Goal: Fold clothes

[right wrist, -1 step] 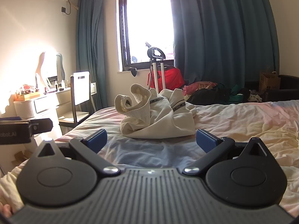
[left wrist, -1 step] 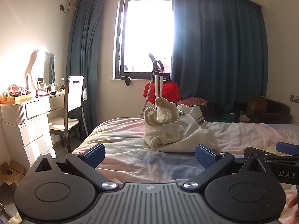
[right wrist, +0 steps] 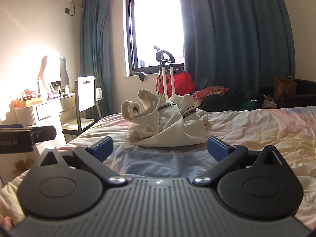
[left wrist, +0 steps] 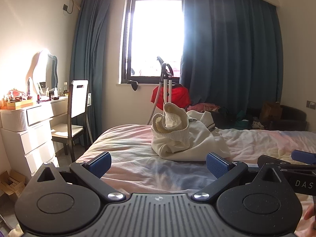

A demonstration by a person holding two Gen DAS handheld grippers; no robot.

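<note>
A cream sweatshirt (left wrist: 183, 138) lies crumpled in a heap on the bed (left wrist: 128, 150), its ribbed hem curled upward. It also shows in the right wrist view (right wrist: 165, 124). My left gripper (left wrist: 158, 165) is open and empty, held low over the bed a short way in front of the heap. My right gripper (right wrist: 160, 148) is open and empty too, just short of the heap. The right gripper's tip shows at the right edge of the left wrist view (left wrist: 292, 160); the left gripper shows at the left edge of the right wrist view (right wrist: 25, 138).
A chair (left wrist: 76, 108) and a white dresser (left wrist: 27, 132) with a mirror stand left of the bed. A garment steamer (left wrist: 165, 83), a red bag (left wrist: 175, 96) and piled clothes (right wrist: 227, 96) sit below the window. A dark sofa (left wrist: 286, 116) stands at far right.
</note>
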